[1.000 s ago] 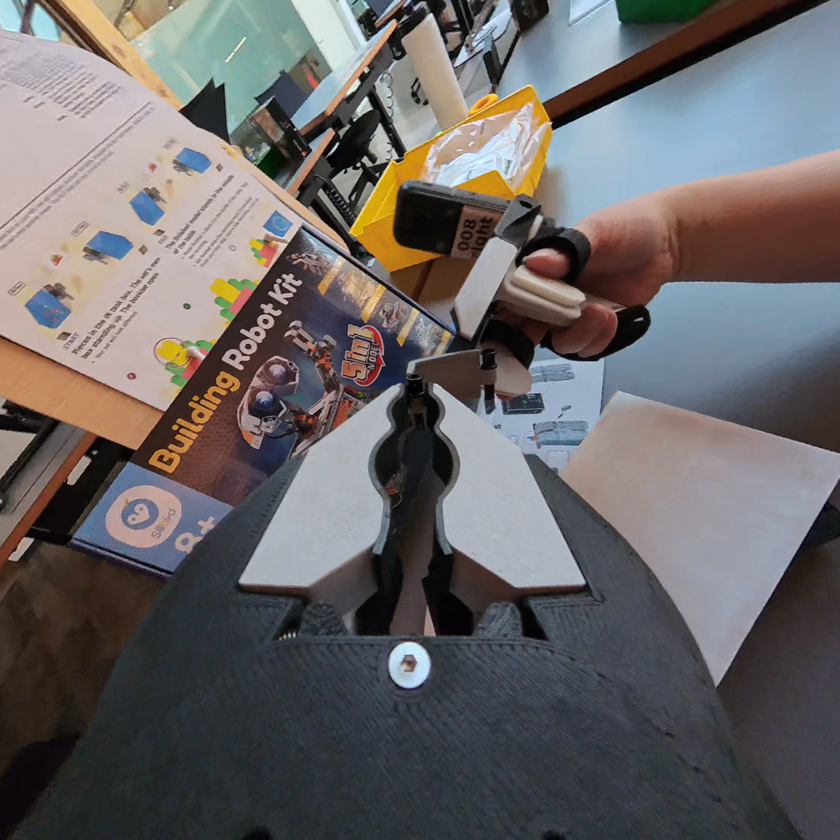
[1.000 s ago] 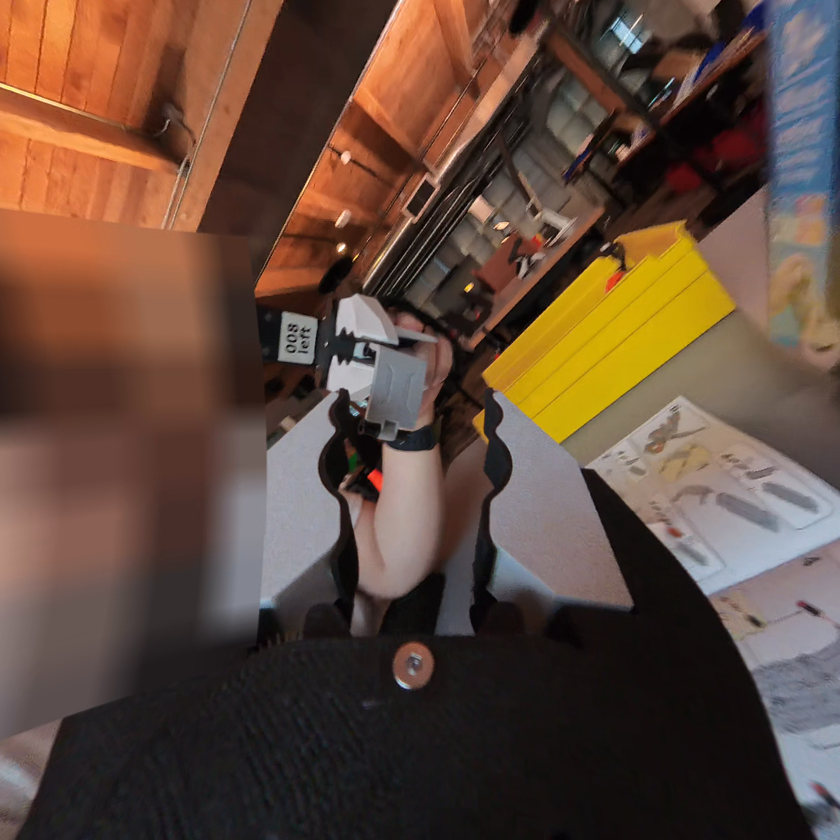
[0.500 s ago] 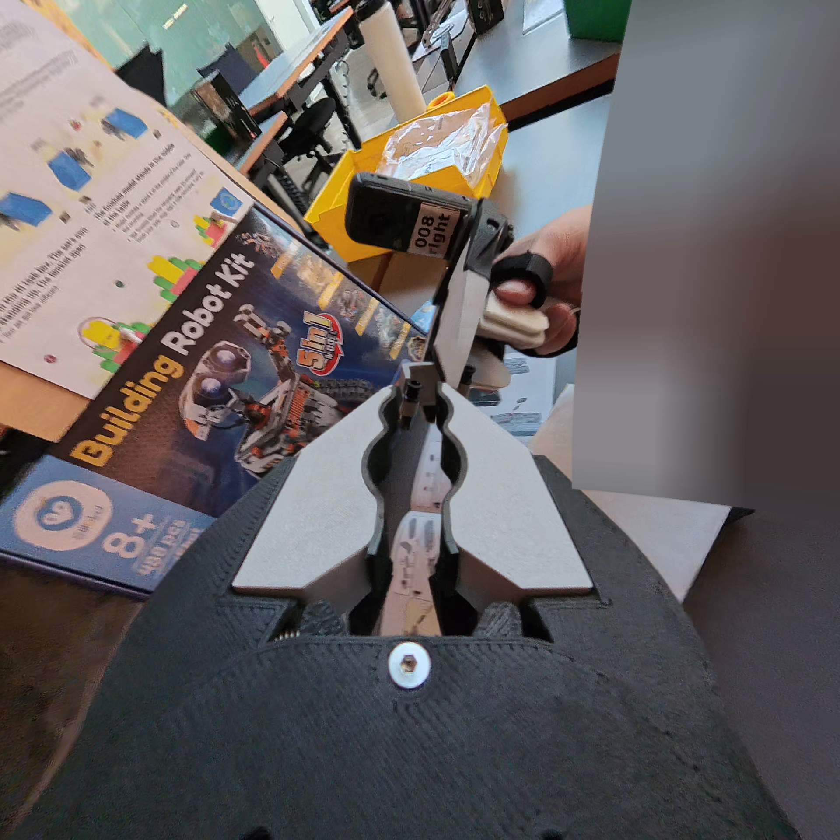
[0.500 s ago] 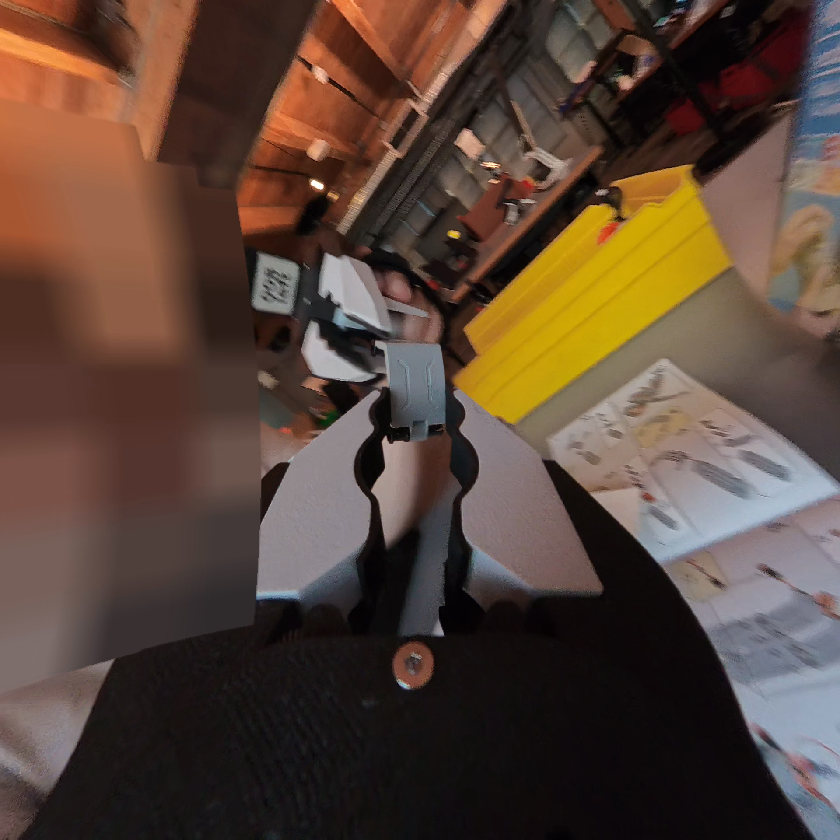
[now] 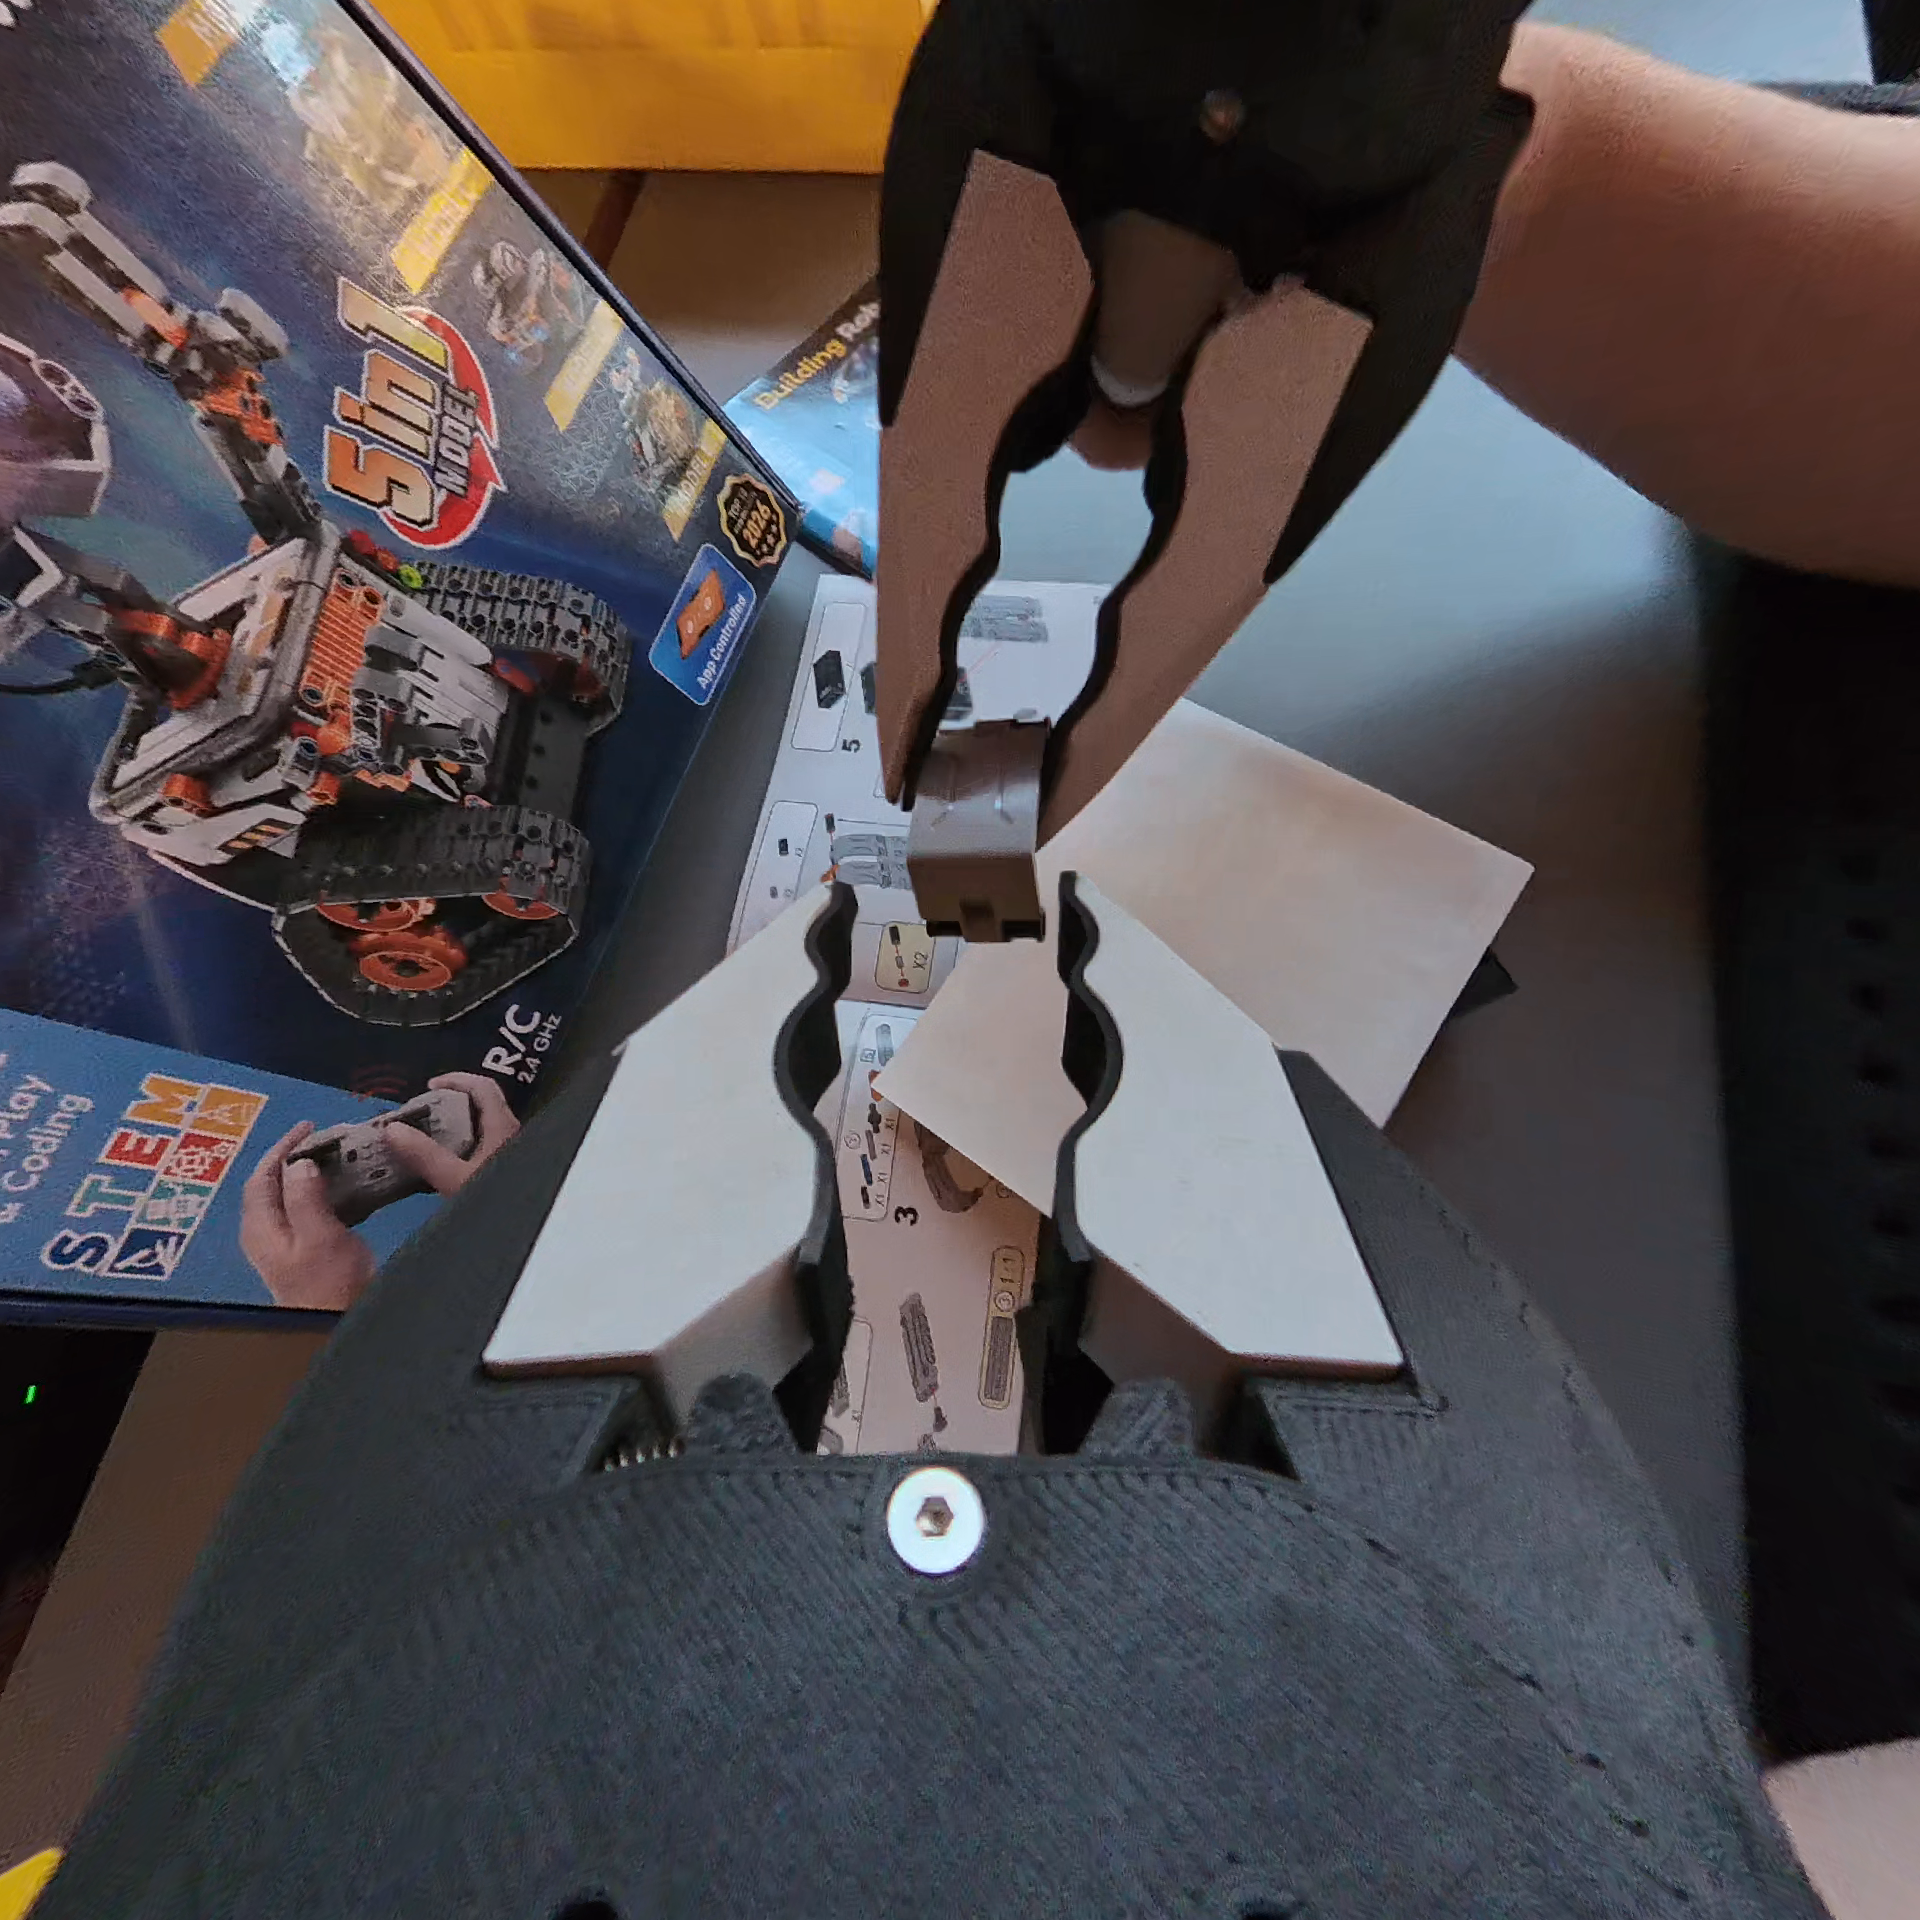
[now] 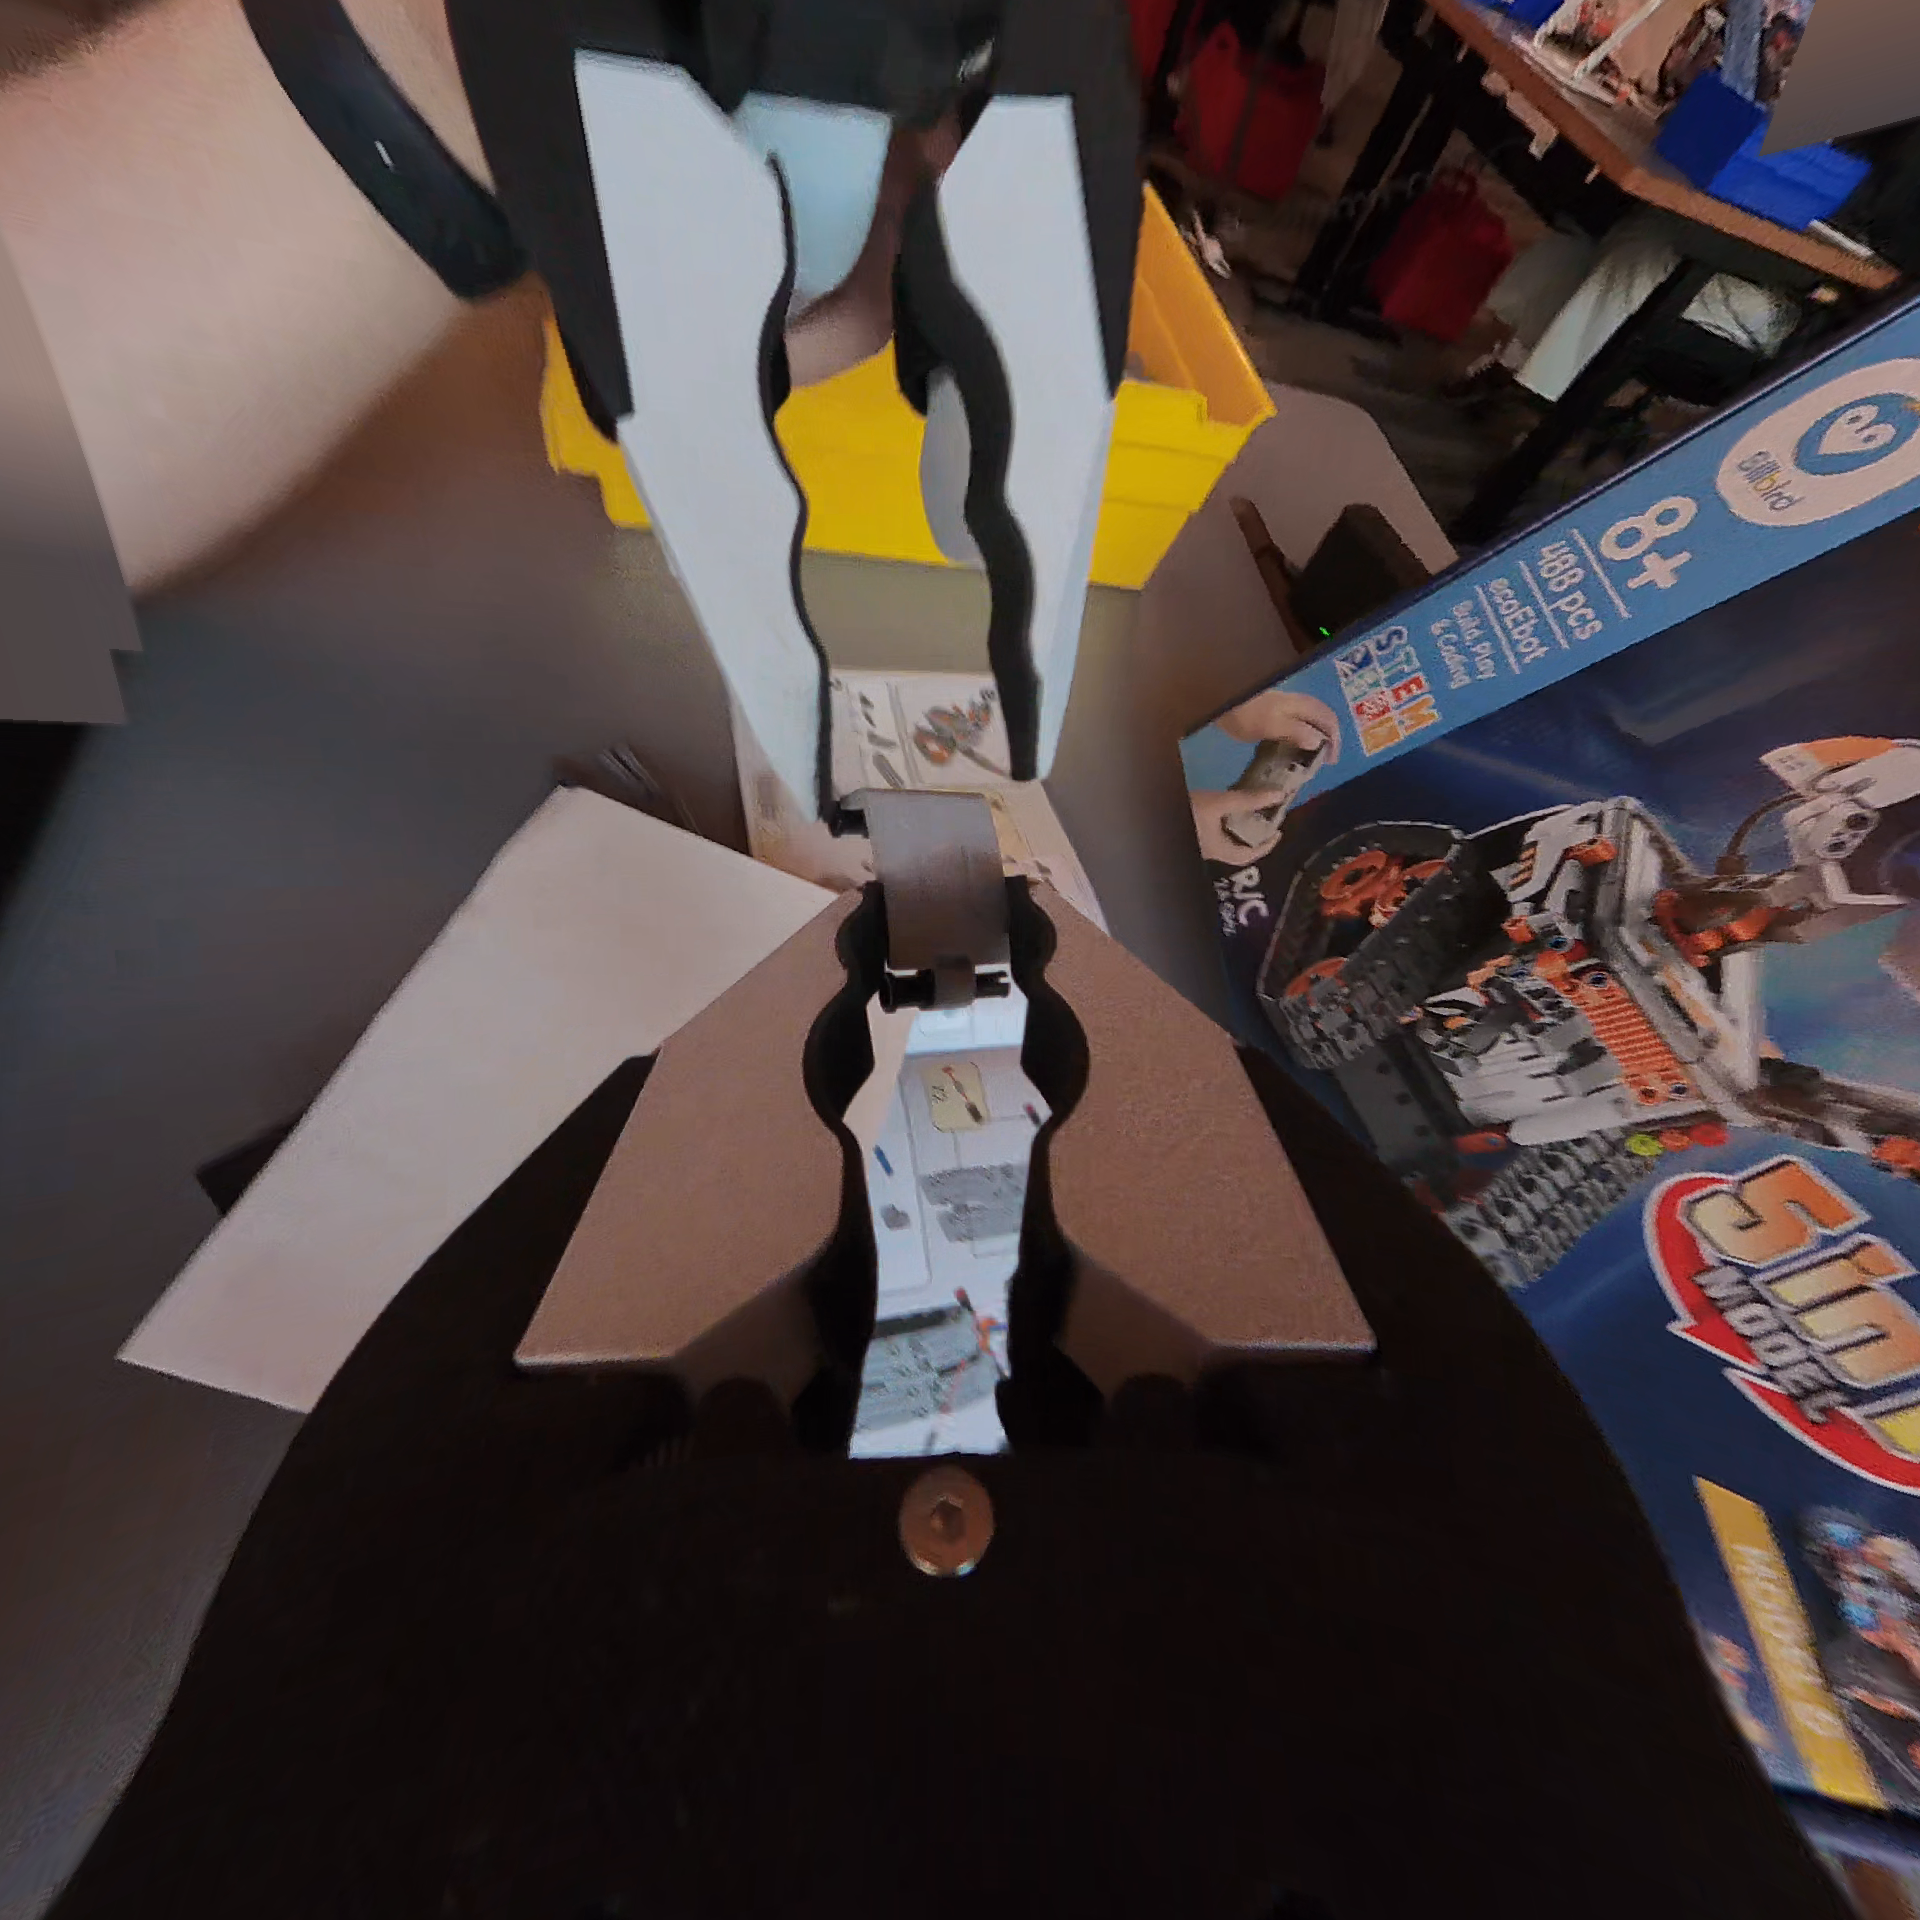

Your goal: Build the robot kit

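My right gripper [image 6: 943, 902] is shut on a small grey building-kit block [image 6: 940, 883] at its fingertips. A black pin sticks out of the block's near end. In the left wrist view the right gripper [image 5: 977, 781] comes down from the top with the grey block [image 5: 975, 842] in its tips. My left gripper [image 5: 951, 902] is open and empty, its tips on either side just below the block, apart from it. In the right wrist view the left gripper [image 6: 925, 792] points down from above, open, its tips just beyond the block.
A blue robot kit box [image 5: 364, 675] lies left of the grippers and also shows in the right wrist view [image 6: 1558, 1039]. Printed instruction sheets [image 5: 935, 1247] and a white card [image 5: 1278, 904] lie on the grey table beneath. A yellow bin [image 6: 1174, 457] stands behind. A forearm [image 5: 1714, 312] reaches in from the right. My two grippers' fingertips are within a few centimetres of each other.
The left gripper held the grey block shut; the right gripper closed on it, and the left gripper has opened and let go. Both grippers have tilted down toward the table.
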`<state>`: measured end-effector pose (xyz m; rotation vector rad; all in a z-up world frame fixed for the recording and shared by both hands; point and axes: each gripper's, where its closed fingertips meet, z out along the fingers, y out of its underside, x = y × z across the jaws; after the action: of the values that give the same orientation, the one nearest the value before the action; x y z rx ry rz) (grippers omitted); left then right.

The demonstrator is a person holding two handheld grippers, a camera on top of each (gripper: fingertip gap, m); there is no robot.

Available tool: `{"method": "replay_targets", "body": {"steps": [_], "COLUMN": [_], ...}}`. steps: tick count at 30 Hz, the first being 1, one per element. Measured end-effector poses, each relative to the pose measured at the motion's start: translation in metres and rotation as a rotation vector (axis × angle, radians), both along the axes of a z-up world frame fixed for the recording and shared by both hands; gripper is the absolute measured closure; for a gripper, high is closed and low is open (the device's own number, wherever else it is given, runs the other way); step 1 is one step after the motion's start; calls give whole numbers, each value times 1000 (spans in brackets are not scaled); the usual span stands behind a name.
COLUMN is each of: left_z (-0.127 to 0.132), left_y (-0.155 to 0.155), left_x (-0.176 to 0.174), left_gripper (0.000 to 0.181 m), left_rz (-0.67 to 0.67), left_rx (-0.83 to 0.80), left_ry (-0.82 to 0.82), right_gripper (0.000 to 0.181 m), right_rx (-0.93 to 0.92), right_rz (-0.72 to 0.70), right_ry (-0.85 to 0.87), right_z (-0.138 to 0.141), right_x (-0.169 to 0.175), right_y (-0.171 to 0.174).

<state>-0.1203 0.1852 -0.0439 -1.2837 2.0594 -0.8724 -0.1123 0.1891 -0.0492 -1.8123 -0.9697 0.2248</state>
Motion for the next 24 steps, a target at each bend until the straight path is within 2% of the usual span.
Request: {"method": "replay_targets", "body": {"steps": [4, 13, 14, 17, 18, 24], "left_z": [2, -6, -3, 12, 18, 38], "left_y": [0, 4, 8, 30, 39, 76], "left_x": [3, -2, -2, -10, -13, -25], "left_gripper": [149, 158, 158, 158, 158, 158], "left_rz": [-13, -28, -11, 89, 135, 376], "left_rx": [8, 43, 45, 38, 26, -170], "left_ry": [-26, 7, -8, -64, -83, -131], "right_gripper": [158, 158, 158, 137, 135, 138], "right_rx": [48, 97, 128, 161, 169, 288], "right_rz": [0, -28, -49, -103, -131, -278], "right_ry": [-109, -121, -95, -37, -47, -94], "right_z": [-2, -1, 4, 12, 12, 25], "right_x": [-3, -9, -9, -6, 0, 27], "right_y": [1, 11, 16, 23, 25, 36]}}
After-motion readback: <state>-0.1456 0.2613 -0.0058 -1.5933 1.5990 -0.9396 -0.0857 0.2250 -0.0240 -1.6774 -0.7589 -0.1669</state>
